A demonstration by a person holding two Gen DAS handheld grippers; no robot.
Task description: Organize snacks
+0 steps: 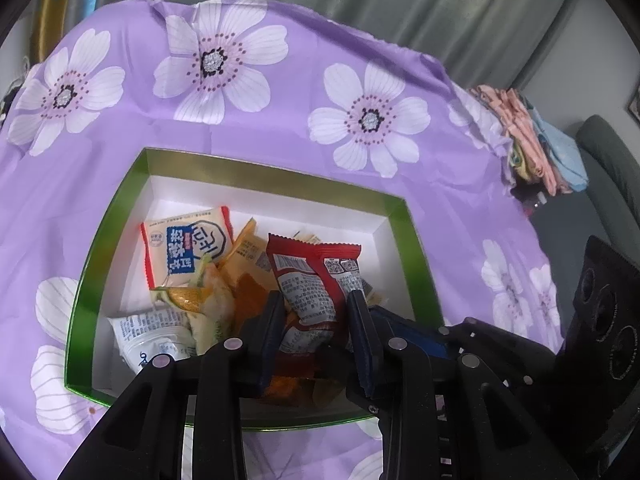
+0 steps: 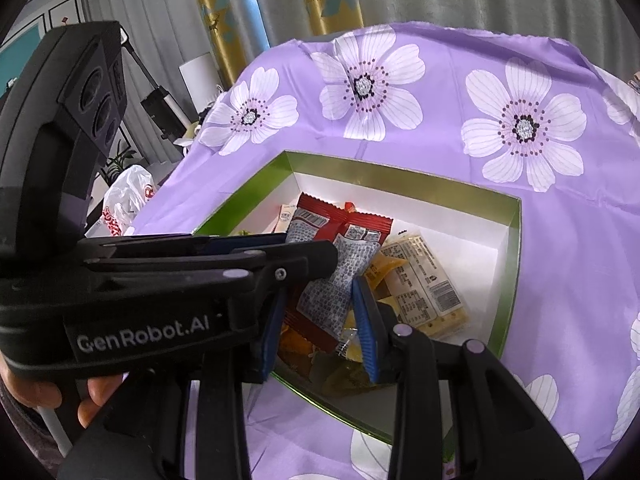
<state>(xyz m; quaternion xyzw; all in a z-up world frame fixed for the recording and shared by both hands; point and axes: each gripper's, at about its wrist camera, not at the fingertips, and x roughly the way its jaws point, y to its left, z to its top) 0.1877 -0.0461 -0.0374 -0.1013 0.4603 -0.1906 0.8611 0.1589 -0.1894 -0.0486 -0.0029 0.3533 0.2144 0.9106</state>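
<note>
Left gripper (image 1: pixel 316 300) fingers clenched on red packet (image 1: pixel 316 276), low at 6 o'clock in green box (image 1: pixel 280 176). Right gripper (image 2: pixel 320 304) fingers straddle the same packet's lower end; whether they pinch it, I cannot tell. Other snacks heaped in box: white-blue packet (image 1: pixel 186 246) at 10 o'clock, cream packet (image 2: pixel 424 284) at 3 o'clock. Box sits on purple floral cloth (image 1: pixel 280 92) over surface.

One green box (image 1: pixel 416 256). One red packet (image 1: pixel 316 280), one cream packet with blue label (image 1: pixel 186 246), one white packet (image 1: pixel 154 340); orange and yellow packets overlap, count unclear.
</note>
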